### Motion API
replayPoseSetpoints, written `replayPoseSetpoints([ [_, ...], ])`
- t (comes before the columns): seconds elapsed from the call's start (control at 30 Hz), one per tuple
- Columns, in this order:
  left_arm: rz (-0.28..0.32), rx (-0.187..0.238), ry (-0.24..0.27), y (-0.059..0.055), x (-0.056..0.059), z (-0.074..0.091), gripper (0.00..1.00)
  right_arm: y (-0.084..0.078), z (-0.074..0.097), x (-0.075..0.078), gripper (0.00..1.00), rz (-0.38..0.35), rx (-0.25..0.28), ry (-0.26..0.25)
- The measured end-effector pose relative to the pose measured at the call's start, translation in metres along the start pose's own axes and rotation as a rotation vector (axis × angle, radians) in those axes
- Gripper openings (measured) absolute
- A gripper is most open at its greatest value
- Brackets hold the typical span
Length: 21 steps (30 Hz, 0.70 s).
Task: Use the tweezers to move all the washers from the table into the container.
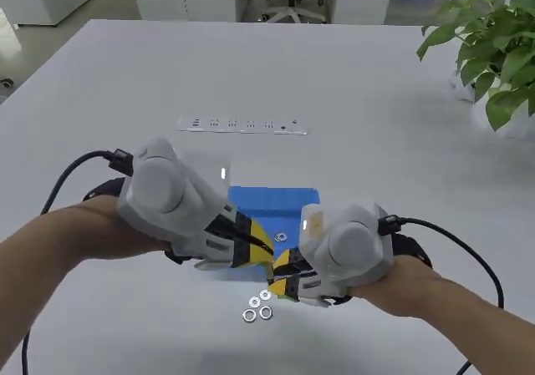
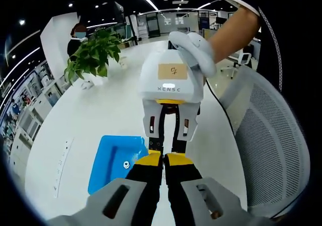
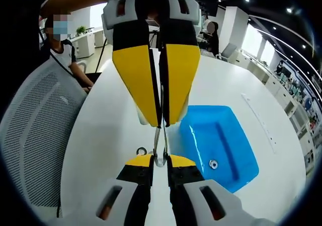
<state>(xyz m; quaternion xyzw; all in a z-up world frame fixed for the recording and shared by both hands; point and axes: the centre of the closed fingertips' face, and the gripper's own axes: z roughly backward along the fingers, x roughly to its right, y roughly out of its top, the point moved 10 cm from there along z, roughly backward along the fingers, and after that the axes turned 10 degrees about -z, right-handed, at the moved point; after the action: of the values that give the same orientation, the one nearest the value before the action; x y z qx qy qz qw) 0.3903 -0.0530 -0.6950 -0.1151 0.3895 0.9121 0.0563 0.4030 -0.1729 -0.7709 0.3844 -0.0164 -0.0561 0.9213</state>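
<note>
Thin metal tweezers (image 3: 160, 140) run between the two grippers, which meet tip to tip over the near edge of the blue container (image 1: 272, 201). My left gripper (image 1: 261, 245) (image 2: 164, 158) comes from the left, its yellow pads (image 3: 135, 80) shut on the tweezers. From the right comes my right gripper (image 1: 282, 273) (image 3: 160, 160), its tips closed against the tweezers' lower end. One washer (image 1: 281, 237) (image 2: 126, 164) (image 3: 214, 164) lies inside the container. Three washers (image 1: 257, 306) lie on the table just below the grippers, and one washer (image 3: 142, 151) sits beside the right gripper's tips.
A white power strip (image 1: 242, 125) lies farther back on the white table (image 1: 376, 99). A potted plant (image 1: 493, 41) stands at the far right. A mesh office chair (image 2: 271, 145) is at the near side. A person (image 3: 60, 40) sits beyond the table edge.
</note>
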Motion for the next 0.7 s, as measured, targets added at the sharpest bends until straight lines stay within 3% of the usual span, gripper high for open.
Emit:
replayPoseSetpoints([
  [0.7,0.031,-0.011,-0.035,-0.014,0.023,-0.014,0.06,-0.013,-0.015,-0.019,0.13,-0.028,-0.025,0.052],
])
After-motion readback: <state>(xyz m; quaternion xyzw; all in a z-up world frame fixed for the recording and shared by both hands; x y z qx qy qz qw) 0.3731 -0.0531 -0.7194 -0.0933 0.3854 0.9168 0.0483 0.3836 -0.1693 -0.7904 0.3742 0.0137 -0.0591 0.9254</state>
